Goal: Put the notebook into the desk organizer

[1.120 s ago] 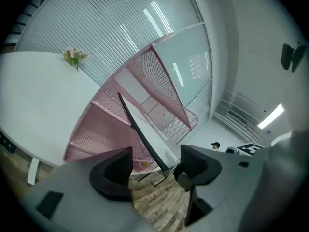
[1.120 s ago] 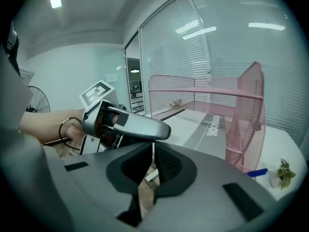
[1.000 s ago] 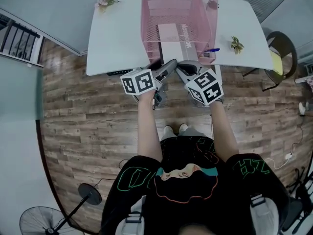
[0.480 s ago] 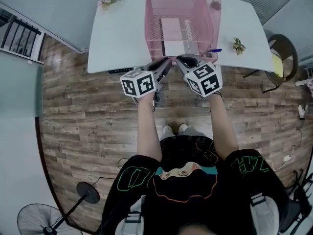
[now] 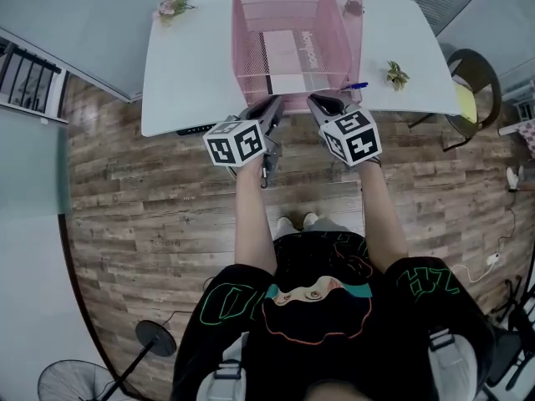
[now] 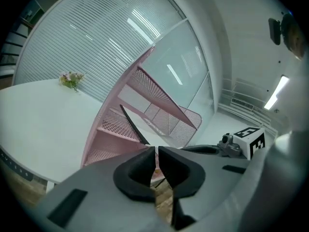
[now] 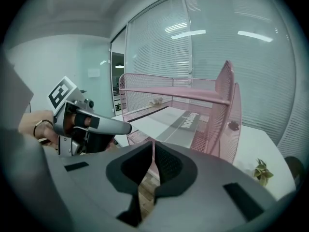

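A pink wire-mesh desk organizer (image 5: 244, 53) stands on the white table (image 5: 184, 82). The notebook (image 5: 288, 53) lies flat in its lower tray, pale cover up, and also shows as a dark edge (image 6: 136, 128) and a printed cover (image 7: 182, 122). My left gripper (image 5: 272, 105) hovers at the tray's front left. Its jaws are closing to a thin slit with nothing between them (image 6: 157, 153). My right gripper (image 5: 318, 100) is shut at the tray's front right (image 7: 153, 151). A sliver of pink rim shows at its tips. I cannot tell whether the rim is pinched.
A blue pen (image 5: 359, 85) and a small plant (image 5: 396, 74) lie right of the organizer. Dried flowers (image 5: 171, 2) sit at the table's far left corner. A chair (image 5: 481, 82) stands to the right. The grippers hang over wood floor at the table's near edge.
The left jaws have gone from wide open to nearly together. The notebook now lies deeper in the organizer. The right jaws stayed shut.
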### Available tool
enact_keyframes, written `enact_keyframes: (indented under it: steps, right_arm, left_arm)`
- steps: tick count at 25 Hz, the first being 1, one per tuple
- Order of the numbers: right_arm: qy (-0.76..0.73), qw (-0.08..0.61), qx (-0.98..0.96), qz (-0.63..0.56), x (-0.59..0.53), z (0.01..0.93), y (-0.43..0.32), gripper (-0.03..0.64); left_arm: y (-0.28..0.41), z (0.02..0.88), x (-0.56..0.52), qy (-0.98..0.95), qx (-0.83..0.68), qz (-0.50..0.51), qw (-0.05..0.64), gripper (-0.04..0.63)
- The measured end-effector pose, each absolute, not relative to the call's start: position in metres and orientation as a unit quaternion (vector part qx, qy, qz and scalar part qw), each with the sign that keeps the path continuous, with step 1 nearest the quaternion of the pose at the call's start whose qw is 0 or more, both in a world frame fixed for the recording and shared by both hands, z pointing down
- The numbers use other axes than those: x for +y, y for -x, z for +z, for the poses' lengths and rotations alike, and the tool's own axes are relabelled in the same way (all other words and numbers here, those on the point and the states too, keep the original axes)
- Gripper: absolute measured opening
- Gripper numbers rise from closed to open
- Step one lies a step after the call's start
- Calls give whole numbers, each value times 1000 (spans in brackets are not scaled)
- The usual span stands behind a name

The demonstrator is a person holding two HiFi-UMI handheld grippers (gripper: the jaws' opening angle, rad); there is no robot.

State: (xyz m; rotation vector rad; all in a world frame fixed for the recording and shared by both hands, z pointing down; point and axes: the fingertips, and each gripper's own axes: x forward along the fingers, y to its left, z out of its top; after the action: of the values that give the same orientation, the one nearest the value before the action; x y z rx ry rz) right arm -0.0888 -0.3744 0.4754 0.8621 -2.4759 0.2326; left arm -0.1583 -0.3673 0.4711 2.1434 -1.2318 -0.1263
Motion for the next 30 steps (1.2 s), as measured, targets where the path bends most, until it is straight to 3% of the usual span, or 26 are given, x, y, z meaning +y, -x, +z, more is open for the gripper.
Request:
enact_keyframes:
  steps: [15, 24, 30]
  right_arm:
    - [-335, 191, -919, 85, -370, 453, 82, 16]
    - [-358, 60, -928, 87, -350, 401, 48, 2]
    - [-417, 27, -906, 65, -348, 370, 6, 2]
  left_arm:
    - [163, 441, -361, -816, -493, -95, 284, 6]
    - [150, 394, -343, -832, -516, -98, 176, -5]
    - [146, 370, -327, -811, -573, -65, 100, -5]
